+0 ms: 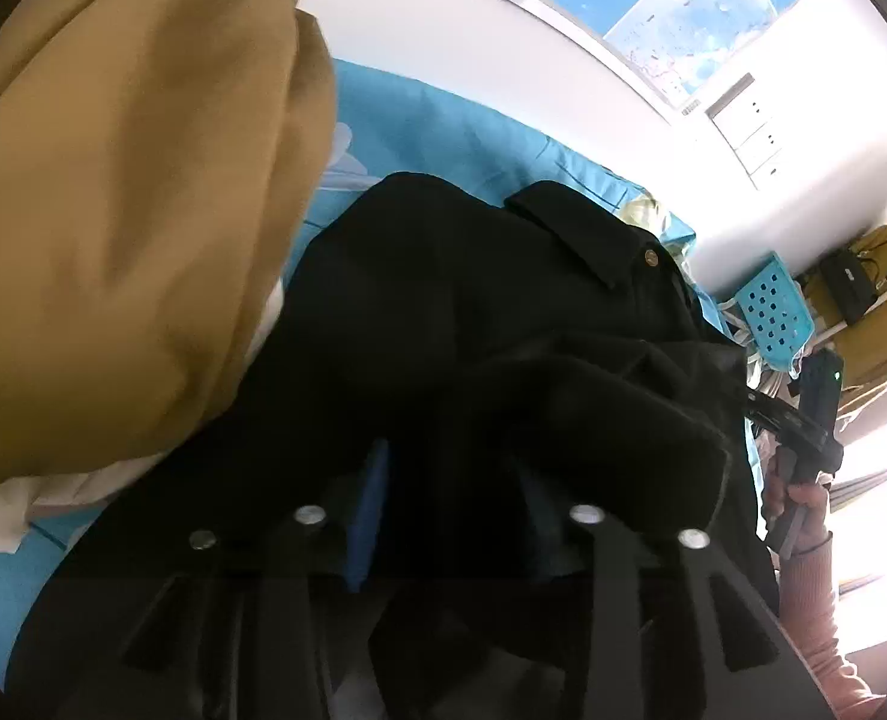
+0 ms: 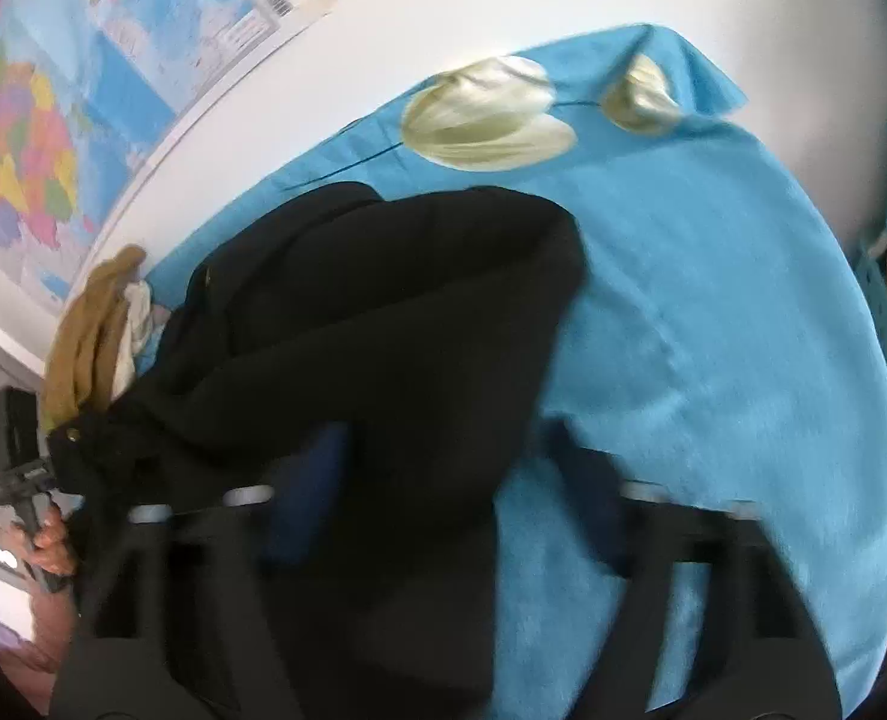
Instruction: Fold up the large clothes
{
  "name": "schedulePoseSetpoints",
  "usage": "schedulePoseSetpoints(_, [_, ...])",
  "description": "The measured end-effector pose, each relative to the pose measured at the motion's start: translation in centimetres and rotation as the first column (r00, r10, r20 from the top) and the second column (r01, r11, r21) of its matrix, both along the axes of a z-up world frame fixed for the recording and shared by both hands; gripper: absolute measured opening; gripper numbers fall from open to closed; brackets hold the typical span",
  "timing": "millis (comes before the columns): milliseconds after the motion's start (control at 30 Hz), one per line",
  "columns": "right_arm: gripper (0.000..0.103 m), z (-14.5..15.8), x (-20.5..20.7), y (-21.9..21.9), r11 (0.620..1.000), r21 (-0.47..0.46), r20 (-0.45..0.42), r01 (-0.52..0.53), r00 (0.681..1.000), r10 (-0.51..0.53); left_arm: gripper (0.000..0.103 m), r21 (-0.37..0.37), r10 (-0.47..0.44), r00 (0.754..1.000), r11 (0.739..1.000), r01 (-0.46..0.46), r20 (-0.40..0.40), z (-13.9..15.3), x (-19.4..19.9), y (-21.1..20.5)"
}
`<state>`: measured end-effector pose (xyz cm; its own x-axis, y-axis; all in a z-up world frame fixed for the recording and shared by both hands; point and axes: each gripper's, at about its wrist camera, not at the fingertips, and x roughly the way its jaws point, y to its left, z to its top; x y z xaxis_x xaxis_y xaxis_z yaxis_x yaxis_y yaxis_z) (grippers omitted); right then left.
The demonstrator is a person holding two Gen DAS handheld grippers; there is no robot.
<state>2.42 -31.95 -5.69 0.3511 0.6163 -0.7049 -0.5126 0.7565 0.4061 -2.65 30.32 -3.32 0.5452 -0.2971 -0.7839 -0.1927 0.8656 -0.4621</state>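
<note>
The black, thick-woven collared jacket with brass buttons (image 1: 503, 324) lies bunched on the surface, which is covered by a turquoise cloth printed with pale tulips (image 2: 713, 276). It sits toward the side where a tan garment (image 1: 125, 228) is heaped over something white, and the right part of the cloth is bare.

The left gripper (image 1: 443, 480) is pressed right into the jacket. Its blue-padded fingers (image 1: 374, 504) stand apart with dark cloth mounded between and over them, so whether they are pinching a layer or only resting spread against it I cannot tell. The right gripper (image 2: 443, 468) comes in at the jacket's edge: one finger sits in the black fabric, the other over bare turquoise. The gap between them looks wide, so I judge them released, nothing caught. That view is blurred.

From the way it slumps in rounded, fat folds, not sharp creases, I would guess the jacket is heavy and soft, a wool-like coat cloth. It should drape limply and drag when lifted, and a thin pinch of one layer may slip. The matte weave looks grippy, not slick. The collar (image 1: 569, 228), with a brass button (image 1: 649, 258) beside it, is doubled cloth and looks the firmest place to take hold, along with the shoulder seams or hem. Taking it at two well-separated points would keep the weight from pulling it back into a heap.
</note>
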Motion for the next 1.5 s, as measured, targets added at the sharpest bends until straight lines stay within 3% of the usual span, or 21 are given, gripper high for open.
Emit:
schedulePoseSetpoints(33, [0.016, 0.2, 0.1, 0.0, 1.000, 0.000, 0.007, 0.004, 1.000, -0.004, 0.048, 0.000, -0.003, 1.000, 1.000, 0.003, -0.005, 0.0, -0.1, 0.0])
schedulePoseSetpoints(100, [0.008, 1.1, 0.3, -0.3, 1.000, -0.003, 0.039, 0.030, 0.999, -0.030, 0.051, 0.012, -0.009, 1.000, 1.000, 0.009, -0.012, 0.2, 0.1, -0.2])
schedulePoseSetpoints(167, [0.007, 1.3, 0.6, -0.8, 0.996, -0.030, 0.055, 0.078, 0.996, -0.077, 0.061, 0.026, -0.007, 1.000, 1.000, 0.008, -0.022, 0.3, 0.6, -0.2])
schedulePoseSetpoints(267, [0.007, 0.7, 1.2, -1.5, 0.991, -0.049, 0.028, 0.124, 0.992, -0.123, 0.064, 0.048, 0.011, 1.000, 0.999, -0.010, -0.024, 0.3, 1.3, 0.0])
schedulePoseSetpoints(333, [0.017, 0.2, 1.2, -1.5, 0.990, -0.067, 0.005, 0.127, 0.992, -0.127, 0.070, 0.052, 0.034, 0.999, 0.998, -0.033, -0.018, 0.4, 1.8, 0.1])
schedulePoseSetpoints(367, [0.028, 0.4, 0.9, -1.4, 0.989, -0.077, 0.012, 0.130, 0.992, -0.129, 0.070, 0.044, 0.039, 0.999, 0.998, -0.039, -0.004, 0.7, 1.5, 0.4])
schedulePoseSetpoints(400, [0.049, 0.7, 0.5, -1.5, 0.987, -0.077, 0.028, 0.141, 0.990, -0.139, 0.070, 0.040, 0.039, 0.999, 0.998, -0.039, 0.008, 0.9, 1.3, 0.6])
schedulePoseSetpoints(433, [0.058, 1.3, 0.0, -1.6, 0.983, -0.081, 0.063, 0.164, 0.985, -0.159, 0.071, 0.034, 0.037, 0.999, 0.999, -0.038, 0.032, 1.3, 0.7, 0.8])
schedulePoseSetpoints(500, [0.061, 3.0, -1.5, -1.3, 0.972, -0.111, 0.160, 0.207, 0.969, -0.188, 0.072, 0.042, 0.038, 0.998, 0.998, -0.040, 0.047, 1.9, -0.1, 1.0])
schedulePoseSetpoints(567, [0.061, 4.7, -3.2, -0.6, 0.972, -0.105, 0.237, 0.210, 0.955, -0.181, 0.076, 0.103, 0.063, 0.997, 0.992, -0.068, 0.053, 2.4, -1.2, 1.2])
schedulePoseSetpoints(633, [0.061, 6.5, -5.7, 1.4, 0.986, -0.094, 0.308, 0.135, 0.946, -0.100, 0.076, 0.113, 0.058, 0.996, 0.991, -0.066, 0.069, 2.9, -2.4, 1.4])
schedulePoseSetpoints(733, [0.061, 7.6, -10.2, 7.2, 0.985, -0.142, 0.378, -0.096, 0.915, 0.144, 0.078, 0.183, 0.053, 0.994, 0.981, -0.070, 0.099, 3.7, -4.3, 1.3])
schedulePoseSetpoints(800, [0.063, 7.3, -13.1, 11.8, 0.948, -0.189, 0.391, -0.258, 0.865, 0.313, 0.078, 0.193, 0.048, 0.993, 0.979, -0.068, 0.106, 3.8, -5.0, 1.5])
schedulePoseSetpoints(933, [0.060, 5.4, -16.3, 19.9, 0.867, -0.262, 0.380, -0.424, 0.780, 0.497, 0.078, 0.210, 0.043, 0.990, 0.975, -0.070, 0.133, 3.9, -7.2, 1.8])
schedulePoseSetpoints(1000, [0.048, 4.3, -16.7, 23.6, 0.838, -0.277, 0.357, -0.471, 0.759, 0.545, 0.078, 0.203, 0.054, 0.989, 0.976, -0.082, 0.138, 3.8, -8.7, 2.3])
schedulePoseSetpoints(1133, [0.039, 2.3, -16.1, 28.8, 0.817, -0.290, 0.296, -0.498, 0.765, 0.571, 0.081, 0.234, 0.103, 0.984, 0.963, -0.134, 0.143, 3.5, -12.4, 3.7])
schedulePoseSetpoints(1233, [0.041, 0.9, -15.1, 30.9, 0.812, -0.332, 0.266, -0.480, 0.778, 0.569, 0.082, 0.253, 0.140, 0.982, 0.953, -0.169, 0.130, 3.3, -14.7, 4.7])
schedulePoseSetpoints(1400, [0.051, 2.4, -14.3, 29.1, 0.852, -0.287, 0.243, -0.438, 0.827, 0.507, 0.089, 0.300, 0.184, 0.972, 0.928, -0.220, 0.144, 4.0, -19.3, 6.8])
schedulePoseSetpoints(1500, [0.057, 4.1, -16.1, 27.3, 0.842, -0.246, 0.268, -0.480, 0.801, 0.536, 0.090, 0.315, 0.168, 0.972, 0.925, -0.214, 0.165, 3.8, -22.0, 7.7])
